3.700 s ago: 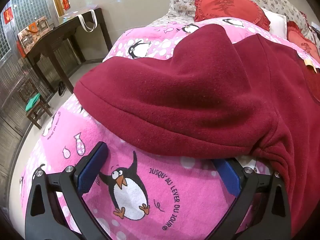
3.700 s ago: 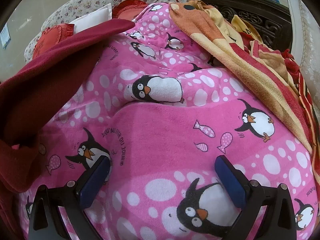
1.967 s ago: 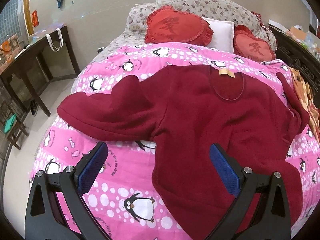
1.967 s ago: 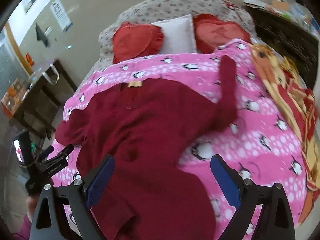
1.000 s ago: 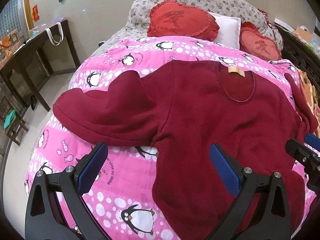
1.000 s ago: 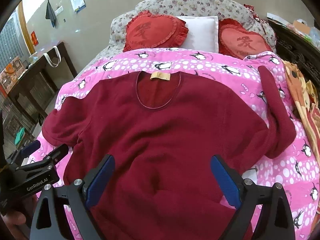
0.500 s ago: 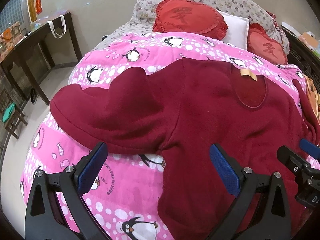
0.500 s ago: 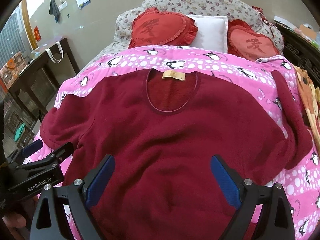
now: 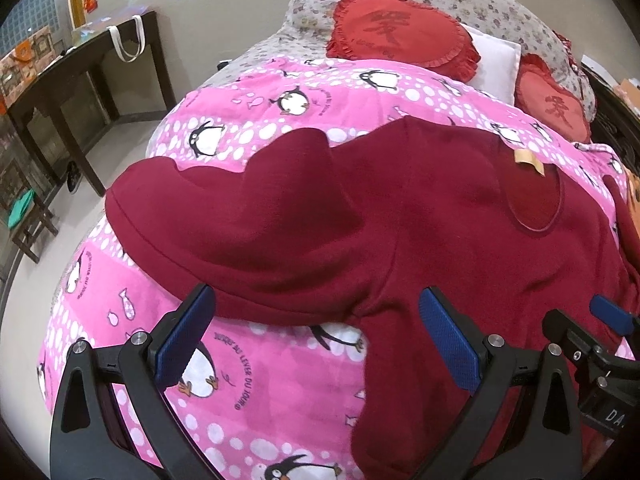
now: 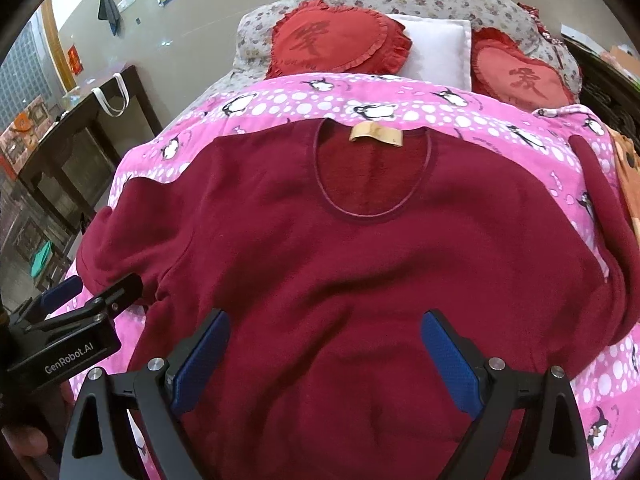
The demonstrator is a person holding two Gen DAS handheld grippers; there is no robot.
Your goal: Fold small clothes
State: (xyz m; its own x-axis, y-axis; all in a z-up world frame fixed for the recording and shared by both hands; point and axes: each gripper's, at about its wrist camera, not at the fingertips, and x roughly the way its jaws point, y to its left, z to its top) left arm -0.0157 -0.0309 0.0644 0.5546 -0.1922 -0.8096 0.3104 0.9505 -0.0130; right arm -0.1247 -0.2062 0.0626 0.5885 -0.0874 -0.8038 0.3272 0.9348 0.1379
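Note:
A dark red fleece sweater point(image 10: 360, 264) lies spread front-up on the pink penguin blanket point(image 10: 440, 112), neckline and tan label point(image 10: 376, 134) toward the pillows. Its left sleeve point(image 9: 240, 232) stretches toward the bed's left edge; the other sleeve point(image 10: 608, 208) runs up along the right side. My left gripper point(image 9: 316, 336) hangs open just above the left armpit, with one finger by the sleeve's lower edge. Open too, my right gripper point(image 10: 324, 356) hovers over the sweater's lower body. The left gripper point(image 10: 64, 320) shows at the right wrist view's left side.
Two red heart cushions point(image 10: 336, 40) and a white pillow point(image 10: 436, 48) rest at the bed's head. A dark wooden side table point(image 9: 80, 80) stands left of the bed, a small stool point(image 9: 28, 216) beside it. An orange towel point(image 10: 628, 164) lies at the bed's right edge.
Both grippers have come lower and closer to the sweater. The left one has drifted toward the left sleeve and armpit; the right one has closed in on the body below the neckline.

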